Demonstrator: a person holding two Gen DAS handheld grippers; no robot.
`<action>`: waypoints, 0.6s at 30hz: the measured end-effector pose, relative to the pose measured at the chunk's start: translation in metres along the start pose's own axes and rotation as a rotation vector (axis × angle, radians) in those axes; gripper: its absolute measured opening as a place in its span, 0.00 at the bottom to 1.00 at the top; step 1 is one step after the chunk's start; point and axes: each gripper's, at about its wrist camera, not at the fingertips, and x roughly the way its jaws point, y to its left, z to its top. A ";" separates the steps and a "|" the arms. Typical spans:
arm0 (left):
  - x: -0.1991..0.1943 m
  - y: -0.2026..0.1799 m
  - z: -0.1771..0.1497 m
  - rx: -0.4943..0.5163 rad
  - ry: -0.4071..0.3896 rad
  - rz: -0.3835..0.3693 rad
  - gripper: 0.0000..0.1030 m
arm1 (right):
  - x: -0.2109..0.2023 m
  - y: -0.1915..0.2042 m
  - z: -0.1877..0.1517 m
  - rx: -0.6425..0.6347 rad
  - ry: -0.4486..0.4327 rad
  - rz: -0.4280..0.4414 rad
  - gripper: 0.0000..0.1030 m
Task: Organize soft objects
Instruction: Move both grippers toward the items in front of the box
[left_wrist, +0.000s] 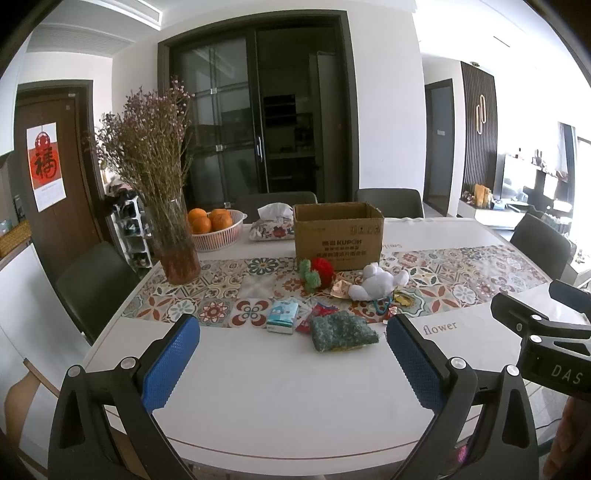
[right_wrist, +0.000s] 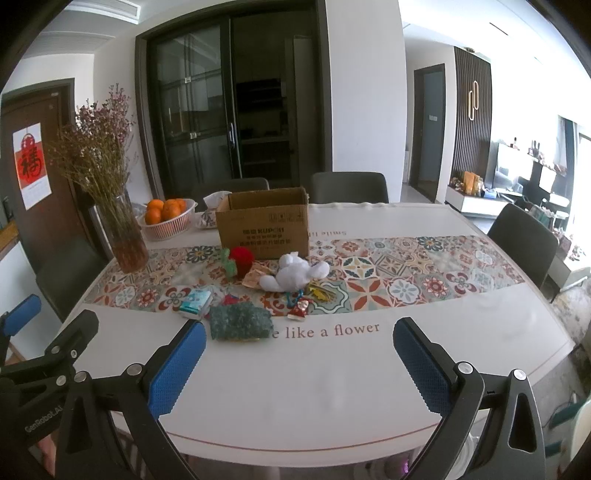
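Soft toys (left_wrist: 373, 282) lay at twelve o'clock before the box (left_wrist: 338, 234); left gripper (left_wrist: 293, 356) and right gripper (right_wrist: 299, 360) hovered, jaws apart, empty

White plush toy (right_wrist: 295, 273), red pompom (right_wrist: 242, 258) and green sponge (right_wrist: 240, 321) lie before a brown cardboard box (right_wrist: 264, 229). Table runner (right_wrist: 424, 273): multicoloured floral tiles. Gripper pads (left_wrist: 170, 363): blue, textured; oranges (left_wrist: 208, 219) in a white basket (left_wrist: 221, 240).

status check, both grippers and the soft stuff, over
Left gripper and right gripper open, empty, short of the pile. White plush and green sponge loose before the open cardboard box. Nothing blocking.
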 end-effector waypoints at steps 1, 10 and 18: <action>0.000 0.000 0.000 0.000 -0.001 0.000 1.00 | 0.000 0.000 0.000 -0.001 0.001 -0.001 1.00; 0.000 0.000 -0.001 0.000 -0.002 0.001 1.00 | -0.002 0.000 0.001 -0.005 -0.003 0.004 1.00; -0.001 -0.001 0.000 0.000 0.001 -0.002 1.00 | -0.002 0.001 0.001 -0.003 -0.003 0.004 1.00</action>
